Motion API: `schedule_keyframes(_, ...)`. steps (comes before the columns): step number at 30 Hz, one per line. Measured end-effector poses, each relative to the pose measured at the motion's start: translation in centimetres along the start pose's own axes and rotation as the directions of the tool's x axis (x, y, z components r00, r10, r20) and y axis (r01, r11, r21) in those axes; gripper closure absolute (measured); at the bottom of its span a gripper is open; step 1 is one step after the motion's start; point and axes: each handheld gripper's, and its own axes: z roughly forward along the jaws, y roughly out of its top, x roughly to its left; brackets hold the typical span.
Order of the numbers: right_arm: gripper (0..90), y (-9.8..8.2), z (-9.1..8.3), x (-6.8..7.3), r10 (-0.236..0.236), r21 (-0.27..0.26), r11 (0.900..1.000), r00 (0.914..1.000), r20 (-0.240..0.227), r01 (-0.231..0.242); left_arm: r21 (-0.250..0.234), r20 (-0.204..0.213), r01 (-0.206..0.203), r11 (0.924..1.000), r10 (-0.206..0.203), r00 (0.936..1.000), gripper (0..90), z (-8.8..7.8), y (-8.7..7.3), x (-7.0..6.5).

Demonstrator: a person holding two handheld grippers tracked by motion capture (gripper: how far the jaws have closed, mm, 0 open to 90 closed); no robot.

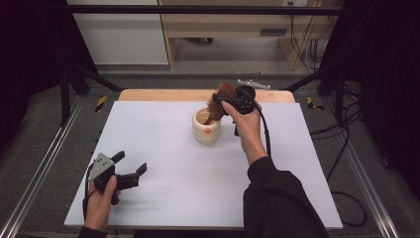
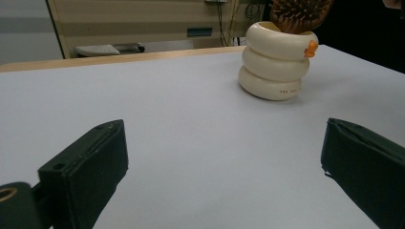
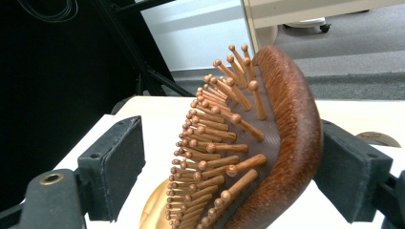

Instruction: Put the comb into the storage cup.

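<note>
wooden hairbrush (image 1: 221, 101), stiff and light, standing handle-down in cream holder (image 1: 206, 127) mid-table; best held across head's hard edges. right gripper (image 1: 232, 103) parted around head; left gripper (image 1: 131, 171) wide apart.

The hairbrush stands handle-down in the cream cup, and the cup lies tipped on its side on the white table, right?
Not quite. The cup stands upright on the table, as the high view and the left gripper view show. The hairbrush does stand handle-down in it, its head between the right gripper's open jaws.
</note>
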Motion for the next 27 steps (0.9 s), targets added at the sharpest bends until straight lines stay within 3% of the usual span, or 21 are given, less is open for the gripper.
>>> schedule_keyframes(15, 12.8, 0.1, -0.4, -0.1, -0.011, -0.002, 1.000, 0.9999, 0.013, 0.011, 0.000, -0.001, 0.001, 1.0000, -0.001, 1.0000, 2.2, 0.0, 0.0, 0.0)
schedule_keyframes(24, 9.0, 0.2, -0.9, 0.1, -0.057, -0.021, 0.998, 0.9972, 0.047, 0.059, 0.000, 0.000, 0.000, 1.0000, 0.000, 1.0000, 2.2, 0.0, 0.0, 0.0)
schedule_keyframes(27, 8.4, 0.2, -1.2, 0.1, -0.063, -0.028, 0.998, 0.9974, 0.035, 0.064, -0.002, -0.004, 0.004, 1.0000, -0.004, 1.0000, 2.2, -0.1, 0.0, 0.0)
